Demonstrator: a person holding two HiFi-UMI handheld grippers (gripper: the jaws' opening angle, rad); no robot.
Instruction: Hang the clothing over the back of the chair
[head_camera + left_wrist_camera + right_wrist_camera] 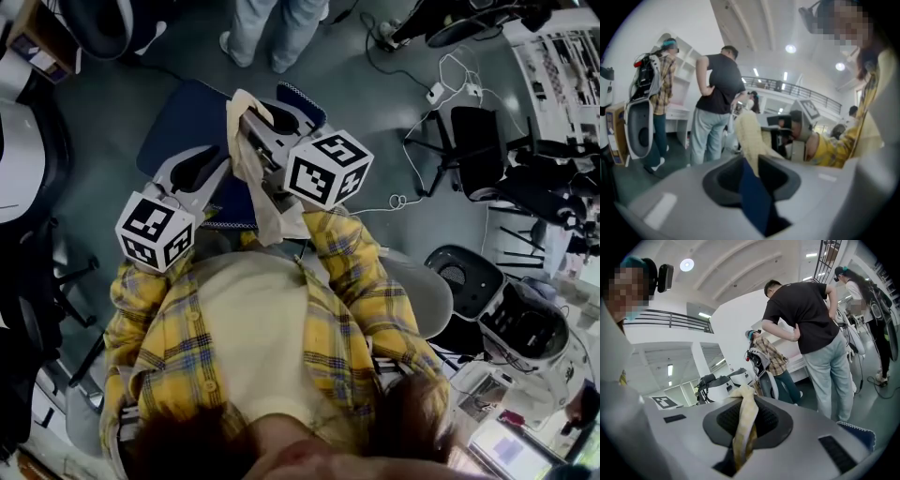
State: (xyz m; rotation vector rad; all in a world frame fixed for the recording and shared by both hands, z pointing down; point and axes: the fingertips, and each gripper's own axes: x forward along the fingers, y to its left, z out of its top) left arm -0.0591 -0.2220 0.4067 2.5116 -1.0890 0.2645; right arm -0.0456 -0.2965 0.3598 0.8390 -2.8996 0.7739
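The clothing (187, 117) is a dark blue garment with a cream part (246, 155). It hangs in front of me, held up between both grippers above the grey floor. My left gripper (208, 164) is shut on the blue cloth (757, 197), with cream cloth (750, 136) rising just beyond its jaws. My right gripper (258, 120) is shut on a bunched cream strip (744, 423) of the same garment. The two grippers sit close together, the right one slightly farther out. Which chair is meant, I cannot tell.
A black chair (478, 155) stands at the right and a grey seat (431, 291) is close behind my right elbow. A person's legs (272, 28) stand just beyond the garment. Cables (441, 89) trail on the floor. A person in a black shirt (806, 324) stands ahead.
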